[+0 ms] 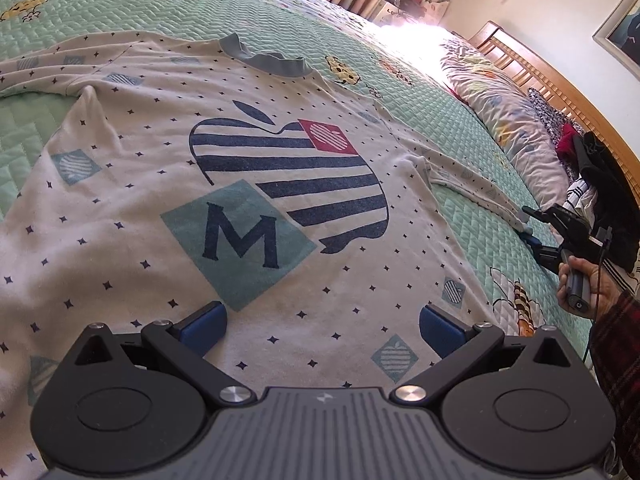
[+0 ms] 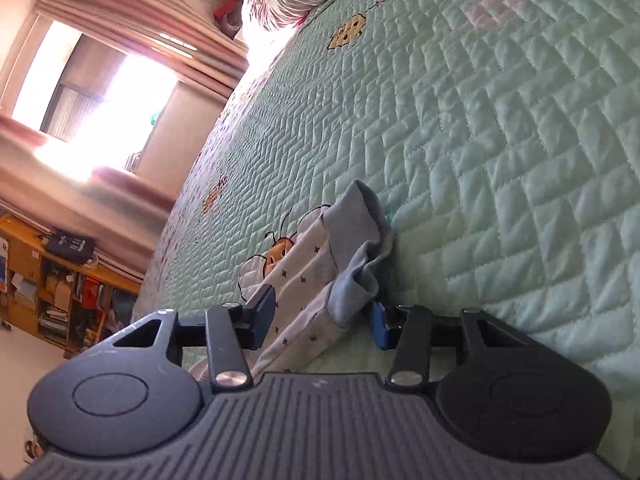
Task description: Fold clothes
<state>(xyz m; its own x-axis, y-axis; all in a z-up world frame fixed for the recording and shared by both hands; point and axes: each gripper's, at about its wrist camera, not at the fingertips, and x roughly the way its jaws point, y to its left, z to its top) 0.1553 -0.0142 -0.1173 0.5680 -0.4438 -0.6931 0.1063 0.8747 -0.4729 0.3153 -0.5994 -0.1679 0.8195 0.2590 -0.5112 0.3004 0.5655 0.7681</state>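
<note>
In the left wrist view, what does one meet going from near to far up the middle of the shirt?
Left gripper with open fingers → teal square with the letter M → striped apple print → grey-blue collar → green quilted bedspread.

Green quilted bedspread [image 1: 472,216], floral pillow [image 1: 508,120]

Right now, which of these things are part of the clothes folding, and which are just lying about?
Part of the job:
- white shirt
- its sleeve cuff
- left gripper
- right gripper

Lying about:
- pillow
- dark clothes pile
- bookshelf
</note>
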